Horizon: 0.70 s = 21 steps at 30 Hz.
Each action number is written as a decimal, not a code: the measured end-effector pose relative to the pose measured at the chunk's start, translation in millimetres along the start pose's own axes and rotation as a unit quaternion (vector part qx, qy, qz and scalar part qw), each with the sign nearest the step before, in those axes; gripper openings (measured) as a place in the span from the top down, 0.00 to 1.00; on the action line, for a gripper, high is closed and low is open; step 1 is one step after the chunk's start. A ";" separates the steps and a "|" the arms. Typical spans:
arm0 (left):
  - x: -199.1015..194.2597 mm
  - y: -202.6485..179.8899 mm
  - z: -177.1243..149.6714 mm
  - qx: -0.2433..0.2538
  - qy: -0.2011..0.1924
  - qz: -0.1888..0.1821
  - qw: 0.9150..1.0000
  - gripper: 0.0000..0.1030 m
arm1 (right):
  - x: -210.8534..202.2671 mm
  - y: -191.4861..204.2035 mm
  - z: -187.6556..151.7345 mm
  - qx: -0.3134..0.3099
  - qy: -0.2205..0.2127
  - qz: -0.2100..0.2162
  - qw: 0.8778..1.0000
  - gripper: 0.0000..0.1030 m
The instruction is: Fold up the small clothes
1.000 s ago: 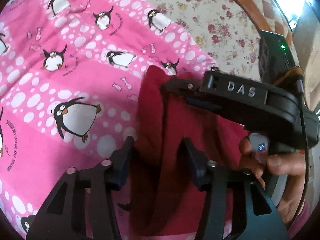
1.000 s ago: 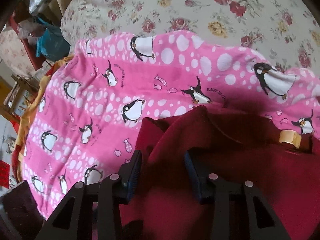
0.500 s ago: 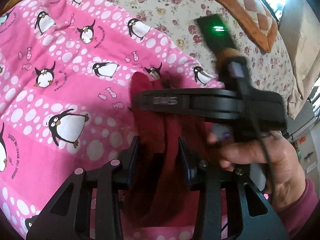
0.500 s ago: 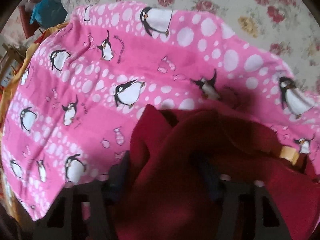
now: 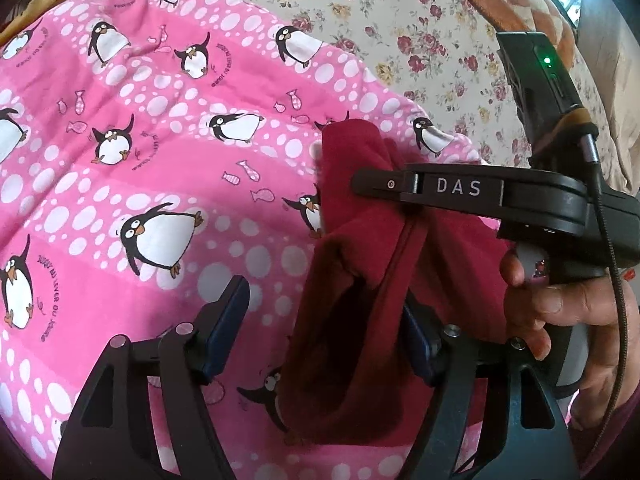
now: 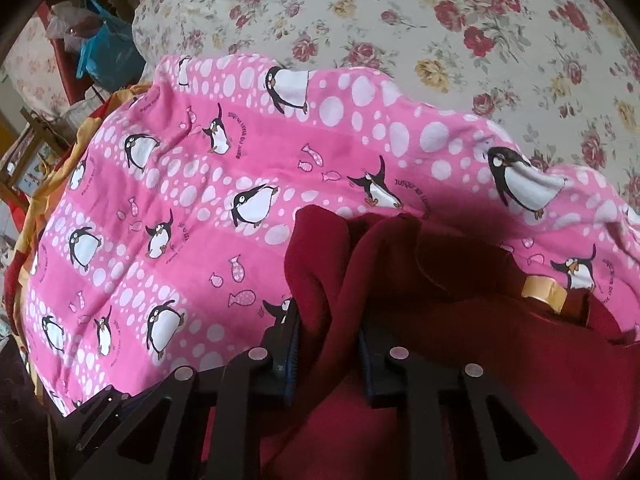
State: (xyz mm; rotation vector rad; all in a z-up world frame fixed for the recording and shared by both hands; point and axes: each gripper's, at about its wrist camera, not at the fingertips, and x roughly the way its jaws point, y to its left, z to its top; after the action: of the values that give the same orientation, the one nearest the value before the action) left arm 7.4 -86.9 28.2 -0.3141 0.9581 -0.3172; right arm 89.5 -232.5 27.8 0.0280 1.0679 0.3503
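Clearly reading "DAS" on right gripper, clenching soft dark-red garment over pink penguin blanket; left gripper spread, released.

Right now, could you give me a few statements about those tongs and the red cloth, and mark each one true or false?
1. The right tongs are pinching the dark red garment. True.
2. The left tongs are clamped shut on the cloth. False: they stand wide open, with the garment's folded edge lying between their fingers.
3. The garment lies on a pink penguin blanket. True.
4. The blanket is spread on a bare wooden table. False: under it is a floral bedsheet.
5. A green light glows on the right-hand device. True.
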 end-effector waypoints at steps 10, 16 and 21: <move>7.7 3.2 -0.2 -0.015 0.004 -0.003 1.000 0.31 | 4.2 0.4 0.9 0.007 0.012 -0.003 1.000 0.78; 11.2 5.4 -1.0 -0.020 0.006 -0.002 1.000 0.31 | 18.1 7.4 10.1 0.002 0.031 -0.008 0.999 0.71; 14.2 7.7 -0.2 -0.025 0.007 -0.002 1.000 0.31 | 32.2 13.5 10.8 0.004 0.040 -0.018 0.999 0.57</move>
State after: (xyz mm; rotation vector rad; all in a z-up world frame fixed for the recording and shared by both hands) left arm 15.8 -85.6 14.4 -0.3587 0.9798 -0.2993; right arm 109.2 -208.7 8.3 0.0020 1.1466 0.3176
